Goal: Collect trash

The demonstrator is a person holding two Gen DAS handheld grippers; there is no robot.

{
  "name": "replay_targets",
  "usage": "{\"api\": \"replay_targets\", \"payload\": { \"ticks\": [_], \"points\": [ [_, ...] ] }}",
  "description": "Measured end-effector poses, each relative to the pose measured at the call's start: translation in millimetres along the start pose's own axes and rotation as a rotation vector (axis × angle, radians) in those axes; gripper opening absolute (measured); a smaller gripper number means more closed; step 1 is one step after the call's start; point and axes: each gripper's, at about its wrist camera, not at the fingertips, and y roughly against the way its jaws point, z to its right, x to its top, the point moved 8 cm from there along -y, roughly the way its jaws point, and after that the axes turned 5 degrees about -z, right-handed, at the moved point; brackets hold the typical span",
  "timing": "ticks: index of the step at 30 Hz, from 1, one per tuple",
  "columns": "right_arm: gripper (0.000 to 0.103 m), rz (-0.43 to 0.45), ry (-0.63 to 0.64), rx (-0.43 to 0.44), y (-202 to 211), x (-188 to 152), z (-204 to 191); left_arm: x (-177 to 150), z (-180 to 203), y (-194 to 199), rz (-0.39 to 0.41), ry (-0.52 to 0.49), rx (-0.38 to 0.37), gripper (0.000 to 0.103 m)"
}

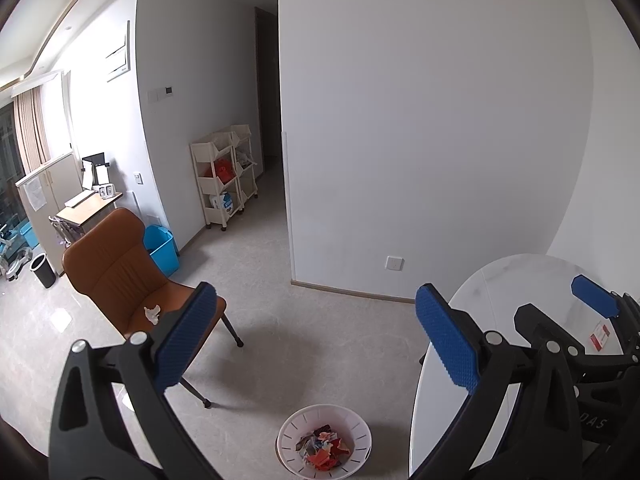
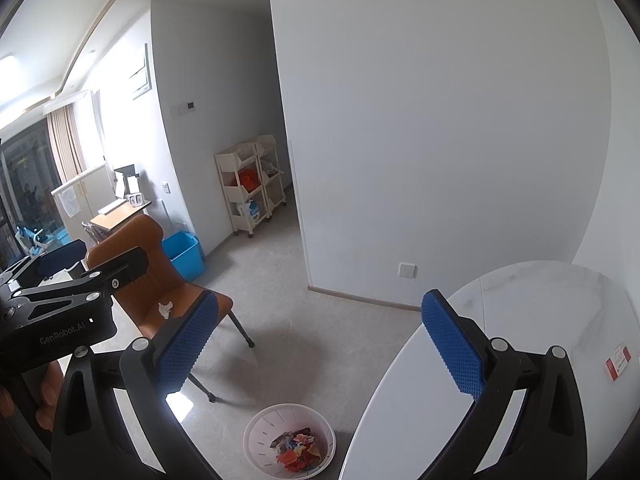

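A white slotted waste basket (image 1: 325, 442) stands on the floor, partly filled with coloured scraps; it also shows in the right wrist view (image 2: 290, 440). A crumpled white tissue (image 1: 152, 313) lies on the seat of a brown chair (image 1: 120, 272), also seen in the right wrist view (image 2: 165, 309). A red-and-white card (image 2: 618, 361) lies on the white round table (image 2: 540, 320). My left gripper (image 1: 316, 344) is open and empty, held high above the floor. My right gripper (image 2: 320, 344) is open and empty beside it, above the table edge.
A blue bin (image 1: 162, 248) stands behind the chair by the wall. White shelf carts (image 1: 226, 176) line the corridor wall. A black bin (image 1: 42, 270) and a desk (image 1: 86, 204) are at far left. The white wall corner (image 1: 288, 200) juts out ahead.
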Motion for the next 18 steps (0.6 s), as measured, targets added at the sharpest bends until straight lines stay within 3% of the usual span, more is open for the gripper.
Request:
{"api": "replay_targets", "payload": {
  "ticks": [18],
  "points": [
    [0.101,-0.009,-0.003,0.004,-1.1,-9.2,-0.9,-1.0,-6.2,-11.0,-0.017,0.001,0.0,0.095]
  ]
}}
